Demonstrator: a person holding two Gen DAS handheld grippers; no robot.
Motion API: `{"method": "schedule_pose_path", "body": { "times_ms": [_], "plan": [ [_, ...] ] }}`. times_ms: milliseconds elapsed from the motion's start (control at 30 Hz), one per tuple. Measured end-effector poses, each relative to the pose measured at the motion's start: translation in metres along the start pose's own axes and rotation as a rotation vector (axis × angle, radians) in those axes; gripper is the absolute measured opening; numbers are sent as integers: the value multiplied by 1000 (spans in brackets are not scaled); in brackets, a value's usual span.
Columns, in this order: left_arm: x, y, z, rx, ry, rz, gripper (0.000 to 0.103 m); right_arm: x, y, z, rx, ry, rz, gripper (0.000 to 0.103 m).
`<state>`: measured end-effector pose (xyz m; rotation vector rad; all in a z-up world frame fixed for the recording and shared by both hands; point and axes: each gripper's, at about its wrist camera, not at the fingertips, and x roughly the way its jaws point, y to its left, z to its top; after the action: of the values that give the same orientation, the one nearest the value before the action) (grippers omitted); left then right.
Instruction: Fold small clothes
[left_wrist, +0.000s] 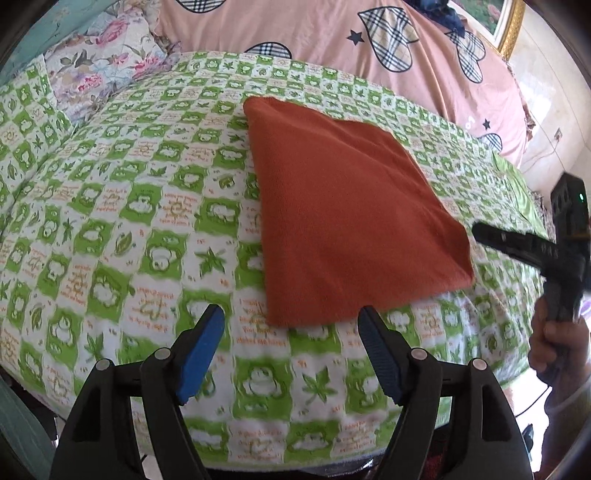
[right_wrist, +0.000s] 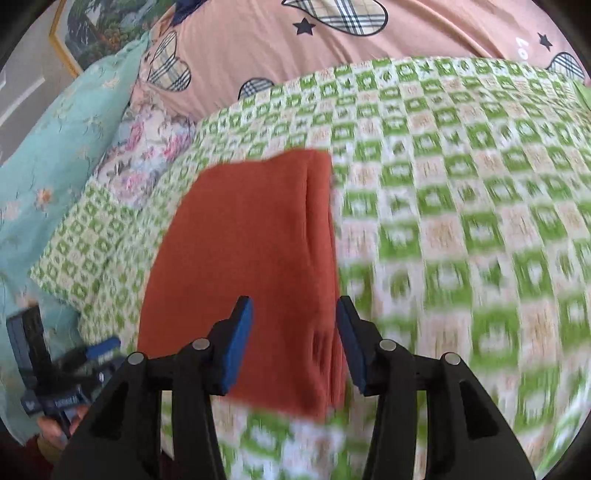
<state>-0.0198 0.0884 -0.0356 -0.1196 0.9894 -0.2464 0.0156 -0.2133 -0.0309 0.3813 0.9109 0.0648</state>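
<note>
While motion blur smears the right wrist view, the cloth (right_wrist: 243, 266) reads as a folded rust-red square lying flat near the middle of the bed (left_wrist: 110, 229). Both the left gripper (left_wrist: 291, 317) and right gripper (right_wrist: 295, 310) are released, holding nothing, at its near edge. Pink bedding (left_wrist: 295, 33), pillows (right_wrist: 62, 147) and a framed picture (right_wrist: 92, 33), cut off, line the far edge.
</note>
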Motion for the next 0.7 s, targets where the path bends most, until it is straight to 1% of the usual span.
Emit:
{"method": "schedule_pose_path", "body": {
  "times_ms": [100,233,267,300,333,367,400,433,500,567,600,633,667,700],
  "plan": [
    [8,4,17,-16,-11,5,75,34,-12,41,57,8,25,48],
    [22,8,35,-25,-7,31,75,81,-23,78,112,45,52,48],
    [26,8,39,-26,-5,36,75,93,-27,85,136,64,67,46],
    [30,9,43,-27,-1,39,75,100,-29,86,150,76,82,20],
    [35,9,46,-26,4,45,75,107,-31,89,164,92,98,18],
    [39,10,48,-25,11,49,75,106,-31,90,165,83,92,16],
    [44,10,51,-22,22,55,75,97,-28,91,153,38,88,11],
    [48,11,52,-20,30,55,75,90,-26,90,144,6,88,11],
    [52,13,53,-18,37,49,77,85,-27,87,137,-18,67,11],
    [57,14,53,-15,47,43,79,99,-32,83,131,19,24,11],
    [59,15,52,-16,51,42,80,108,-36,80,137,35,18,12],
    [61,15,52,-17,56,39,81,109,-38,80,139,32,19,13],
    [62,15,52,-18,59,36,81,108,-38,81,138,30,11,15],
    [62,15,52,-16,62,35,81,105,-38,82,137,30,-3,26]
  ]
}}
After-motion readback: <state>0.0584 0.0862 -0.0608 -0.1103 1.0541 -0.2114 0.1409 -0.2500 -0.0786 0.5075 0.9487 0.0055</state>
